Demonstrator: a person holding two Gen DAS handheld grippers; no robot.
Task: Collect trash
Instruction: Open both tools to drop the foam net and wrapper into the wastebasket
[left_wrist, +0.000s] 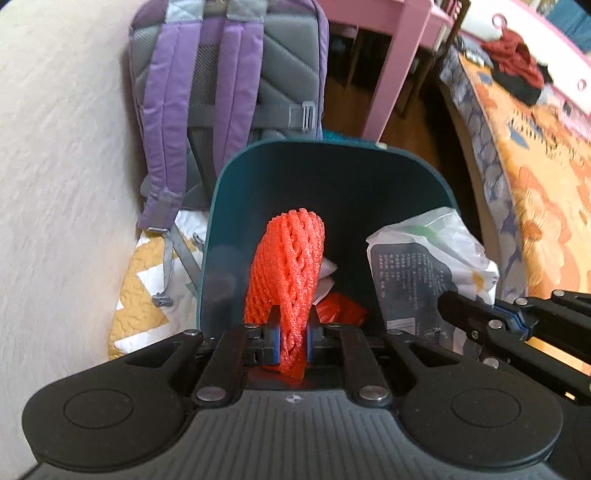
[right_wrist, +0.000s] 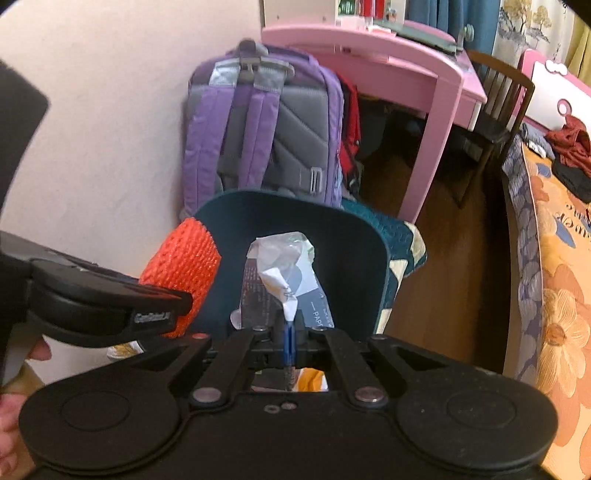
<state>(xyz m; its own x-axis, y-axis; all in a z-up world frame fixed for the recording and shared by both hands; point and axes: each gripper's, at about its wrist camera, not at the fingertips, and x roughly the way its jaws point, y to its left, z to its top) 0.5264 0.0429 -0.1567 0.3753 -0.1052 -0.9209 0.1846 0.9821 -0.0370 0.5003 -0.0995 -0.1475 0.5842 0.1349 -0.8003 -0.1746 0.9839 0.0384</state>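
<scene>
My own casings cut off the near rim of the bin (left_wrist: 221, 206) in both views, and its dark teal inside swallows most of the bottom. I can only make out a bit of crumpled white paper (left_wrist: 327, 273) and something orange (left_wrist: 341, 308) lying down there. The print on the wrapper (right_wrist: 280, 273) is too small to read.

My left gripper (left_wrist: 292, 332) is clamped tight on the orange foam net (left_wrist: 286, 273), which stands up from my pads over the bin's opening. My right gripper (right_wrist: 290, 332) is pinched narrow on a twisted corner of the white plastic wrapper, also held above the bin's mouth; the two pieces hang side by side, apart.

Behind the bin a purple backpack (left_wrist: 225, 92) leans against the wall, beside a pink desk (right_wrist: 369, 62). A quilted blanket (left_wrist: 140, 310) lies on the floor around the bin.
</scene>
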